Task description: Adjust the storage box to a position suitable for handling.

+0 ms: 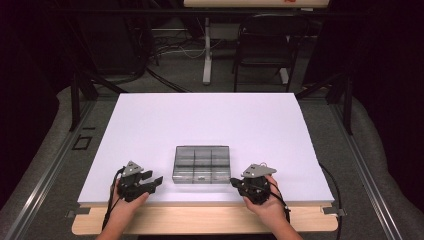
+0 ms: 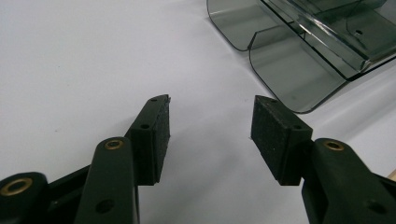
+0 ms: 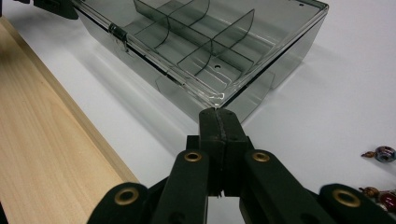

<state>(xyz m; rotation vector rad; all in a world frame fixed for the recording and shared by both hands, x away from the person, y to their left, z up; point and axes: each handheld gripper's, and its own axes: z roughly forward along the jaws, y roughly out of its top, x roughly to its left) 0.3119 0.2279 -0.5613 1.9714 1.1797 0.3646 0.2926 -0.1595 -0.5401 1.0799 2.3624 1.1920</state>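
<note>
A smoky clear compartment box lies with its lid closed near the front of the white mat. My left gripper rests left of the box, jaws open, nothing between the pads. In the left gripper view the left gripper points at bare mat, with the box's rounded corner just beyond the right jaw. My right gripper sits at the box's front right corner. The right gripper is shut, pads together with nothing between them, tips just short of the box's lid corner; whether they touch I cannot tell.
A bare wooden strip edges the table in front of the mat. A few small beads lie on the mat to the right of my right gripper. A dark chair and a table leg stand beyond the far edge.
</note>
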